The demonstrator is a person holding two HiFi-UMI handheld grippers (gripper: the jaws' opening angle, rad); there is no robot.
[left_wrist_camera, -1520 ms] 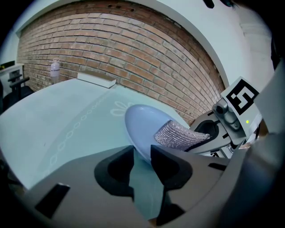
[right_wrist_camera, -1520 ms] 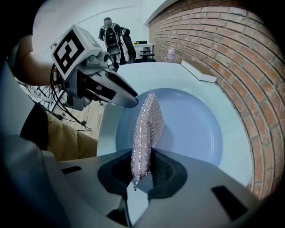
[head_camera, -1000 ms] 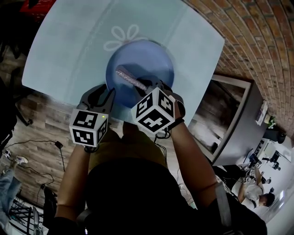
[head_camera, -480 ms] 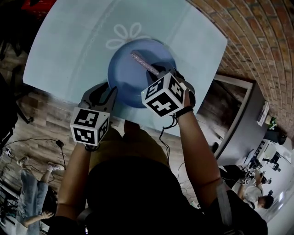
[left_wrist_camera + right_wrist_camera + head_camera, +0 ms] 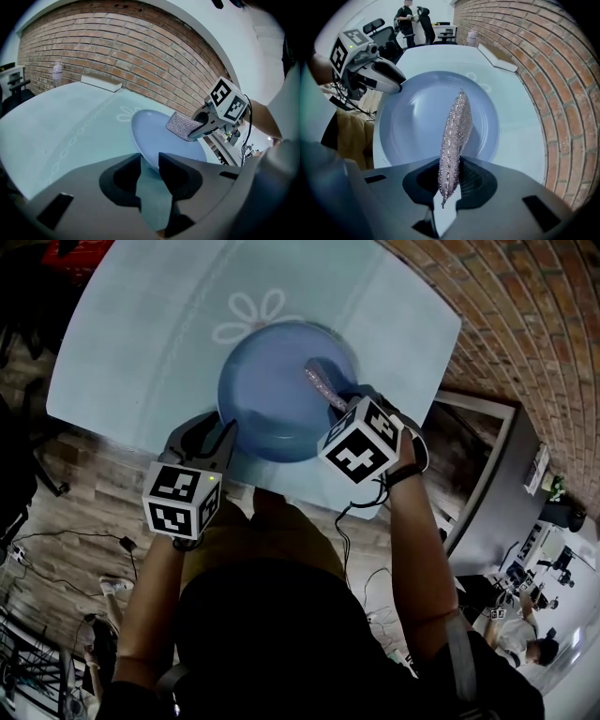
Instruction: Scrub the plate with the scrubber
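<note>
A blue plate (image 5: 272, 395) lies on the light-blue tablecloth near the table's front edge. My left gripper (image 5: 223, 432) grips the plate's near-left rim, and the rim (image 5: 149, 161) runs between its two jaws. My right gripper (image 5: 342, 407) is shut on a silvery, glittery scrubber (image 5: 323, 383) and holds it over the plate's right side. In the right gripper view the scrubber (image 5: 454, 131) stands edge-on from the jaws down onto the plate (image 5: 417, 122). From the left gripper view the scrubber (image 5: 183, 125) rests on the plate's far part.
The tablecloth carries a white flower print (image 5: 248, 315) just beyond the plate. A brick wall (image 5: 525, 324) runs along the right. A flat white box (image 5: 101, 83) and a small bottle (image 5: 57, 72) sit at the table's far edge. A dark cabinet (image 5: 469, 484) stands at the right.
My right gripper has swept the scrubber across the plate from its left-centre to its right side. The left gripper and the plate have stayed put.
</note>
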